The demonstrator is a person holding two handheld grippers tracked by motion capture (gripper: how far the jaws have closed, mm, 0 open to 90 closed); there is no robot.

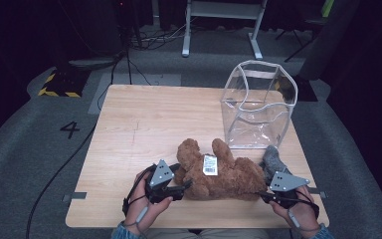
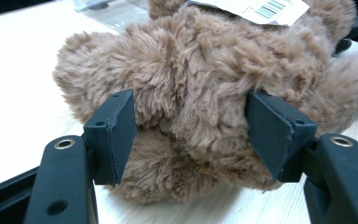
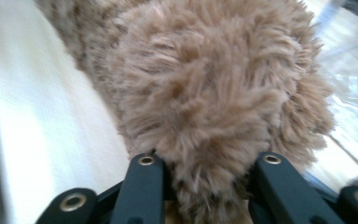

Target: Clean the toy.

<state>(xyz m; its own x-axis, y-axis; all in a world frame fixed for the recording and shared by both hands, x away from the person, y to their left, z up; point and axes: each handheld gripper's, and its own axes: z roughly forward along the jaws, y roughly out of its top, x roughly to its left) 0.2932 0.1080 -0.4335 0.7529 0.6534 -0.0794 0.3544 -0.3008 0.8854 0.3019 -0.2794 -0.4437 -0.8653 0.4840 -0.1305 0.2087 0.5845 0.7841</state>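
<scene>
on the near half of the table (image 1: pixel 144 114), a brown teddy bear (image 1: pixel 219 174) lies on its front, tag (image 1: pixel 209 164) up, with a person's two grippers at either end of it. the left gripper (image 1: pixel 181 186) has its jaws around one plush limb — in the left gripper view the pads (image 2: pixel 116 135) sit pressed into the fur on both sides, fairly wide apart because the limb is thick. the right gripper (image 1: pixel 262 195) is at the bear's other end; in the right gripper view the fur bulges up between the two jaws, which look pinched in on it, so i judge it gripped there too. a grey sock-like thing (image 1: pixel 273 159) lies just beside the bear, near the right gripper.

behind the bear, touching or nearly touching it, stands a clear plastic bag (image 1: pixel 256 107), upright and open at the top, with nothing inside that i can see.

so the work looks early — the bear is grasped at both ends but rests on the table, not yet lifted. what seems left is the whole carry: raise it, bring it over the bag's mouth, lower it in and let go. the bag is soft-walled and unheld, so it may tip or fold.
</scene>
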